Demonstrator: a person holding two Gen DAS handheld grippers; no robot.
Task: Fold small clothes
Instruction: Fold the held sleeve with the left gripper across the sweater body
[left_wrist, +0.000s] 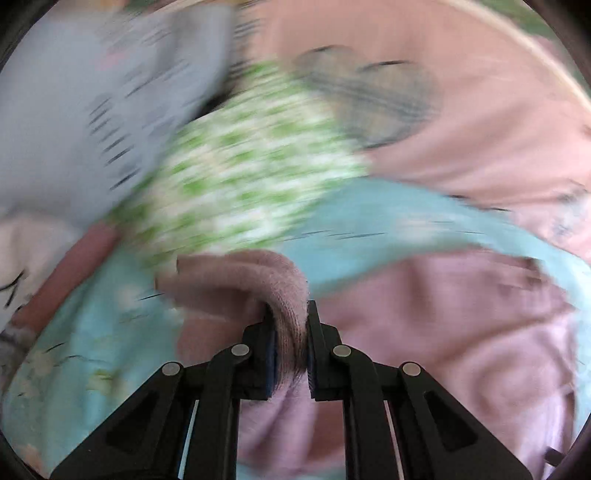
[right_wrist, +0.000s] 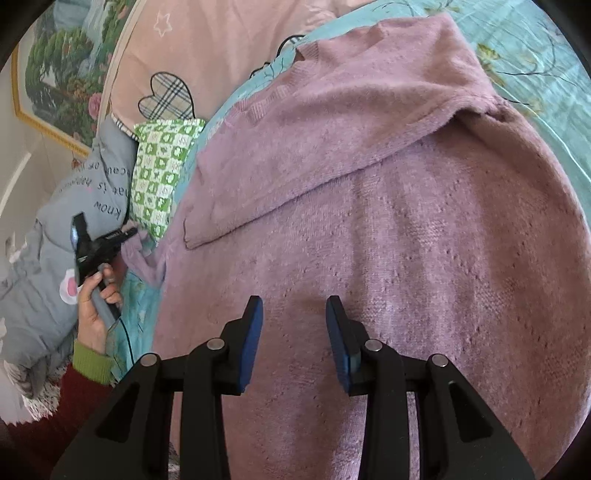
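Left wrist view is smeared with motion blur, but I can read my left gripper (left_wrist: 287, 332) at the bottom centre: its jaws are pressed together on a fold of the mauve knitted sweater (left_wrist: 424, 332), with the ribbed edge bunched between the pads and curling up over the tips. The rest of the sweater lies across the lower right of the frame on a turquoise floral sheet (left_wrist: 92, 350). Above the jaws I see a green-and-white checked pillow (left_wrist: 240, 173), a grey quilt (left_wrist: 74, 110) in the upper left, and a pink cover (left_wrist: 480, 129) filling the upper right.

Right wrist view is sharp. My right gripper (right_wrist: 294, 332) sits at the bottom centre with its blue-padded jaws spread apart, nothing between them, hovering over the sweater body. The sweater fills most of the frame, with one sleeve (right_wrist: 332, 122) folded diagonally across the chest. At the left edge a hand (right_wrist: 94, 306) in a green cuff holds the left gripper, whose tips pinch the sweater's side edge. The checked pillow, grey quilt and a framed picture (right_wrist: 55, 74) sit in the upper left.
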